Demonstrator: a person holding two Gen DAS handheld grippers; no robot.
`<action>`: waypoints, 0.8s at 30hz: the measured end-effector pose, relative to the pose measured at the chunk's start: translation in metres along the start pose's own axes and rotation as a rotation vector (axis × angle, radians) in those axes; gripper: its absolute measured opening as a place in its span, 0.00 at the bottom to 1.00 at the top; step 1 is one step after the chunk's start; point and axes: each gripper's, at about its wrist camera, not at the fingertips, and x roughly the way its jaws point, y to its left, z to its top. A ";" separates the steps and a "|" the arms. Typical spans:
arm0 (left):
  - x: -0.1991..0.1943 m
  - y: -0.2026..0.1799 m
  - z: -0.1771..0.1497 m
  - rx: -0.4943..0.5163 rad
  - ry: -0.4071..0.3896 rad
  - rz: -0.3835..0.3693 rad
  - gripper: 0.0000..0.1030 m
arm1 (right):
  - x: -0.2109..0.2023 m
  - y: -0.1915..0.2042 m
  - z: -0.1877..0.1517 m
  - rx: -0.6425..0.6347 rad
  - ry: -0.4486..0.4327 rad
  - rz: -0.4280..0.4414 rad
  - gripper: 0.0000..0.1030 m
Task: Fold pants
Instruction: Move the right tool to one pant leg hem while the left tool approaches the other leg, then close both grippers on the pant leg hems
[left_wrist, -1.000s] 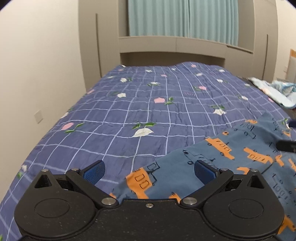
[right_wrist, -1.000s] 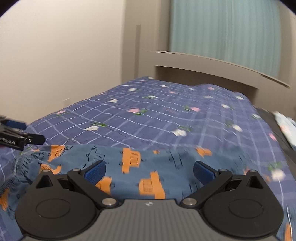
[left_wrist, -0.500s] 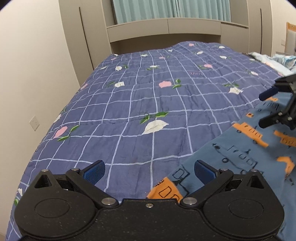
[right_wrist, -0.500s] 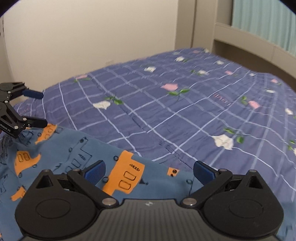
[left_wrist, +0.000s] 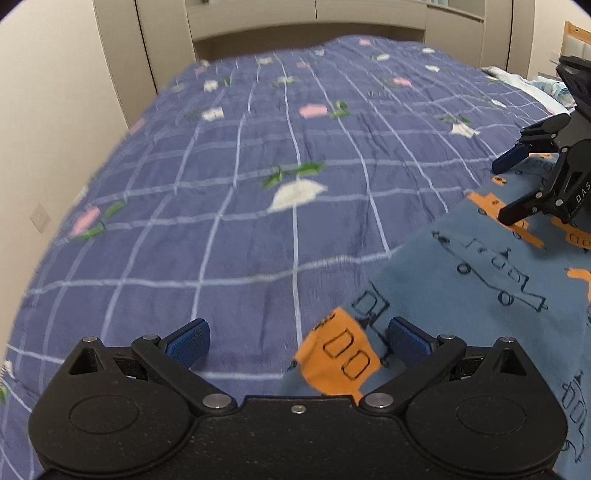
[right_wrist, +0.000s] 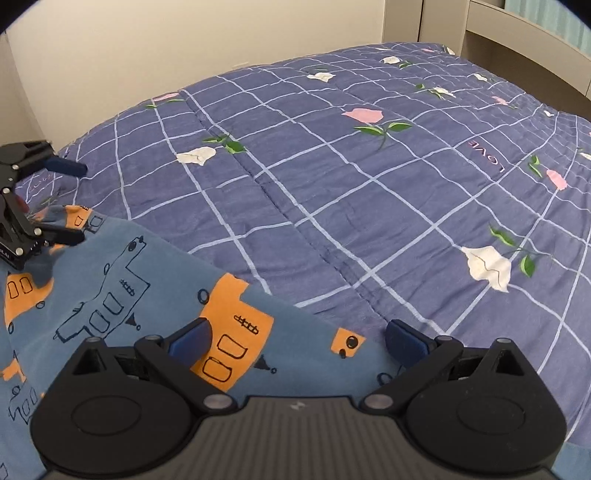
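Blue pants (left_wrist: 480, 280) with orange and outlined vehicle prints lie flat on the bed; they also show in the right wrist view (right_wrist: 110, 288). My left gripper (left_wrist: 297, 341) is open, low over one corner of the pants' edge, with an orange patch between its fingers. My right gripper (right_wrist: 297, 338) is open over the pants' far edge at another corner. Each gripper shows in the other's view, the right one (left_wrist: 513, 188) and the left one (right_wrist: 70, 203), both open above the cloth.
The bed is covered by a purple checked quilt (left_wrist: 258, 184) with flower prints, also in the right wrist view (right_wrist: 369, 166). A beige wall (left_wrist: 44, 110) runs along the left. A headboard shelf (left_wrist: 295, 18) stands at the back. Light bedding (left_wrist: 517, 79) lies at far right.
Both grippers have dropped lower and tilted down toward the pants' edge. The view has swung from the curtain and headboard to the quilt. Both stay open.
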 end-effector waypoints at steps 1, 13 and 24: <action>0.002 0.003 -0.001 -0.017 0.011 -0.019 1.00 | 0.000 -0.002 -0.002 0.005 0.000 0.009 0.94; 0.003 0.031 0.008 -0.120 0.107 -0.120 0.84 | -0.004 -0.005 0.000 0.019 -0.005 0.041 0.69; -0.005 0.017 0.012 -0.087 0.118 -0.135 0.59 | -0.006 0.019 0.006 -0.051 0.009 -0.014 0.45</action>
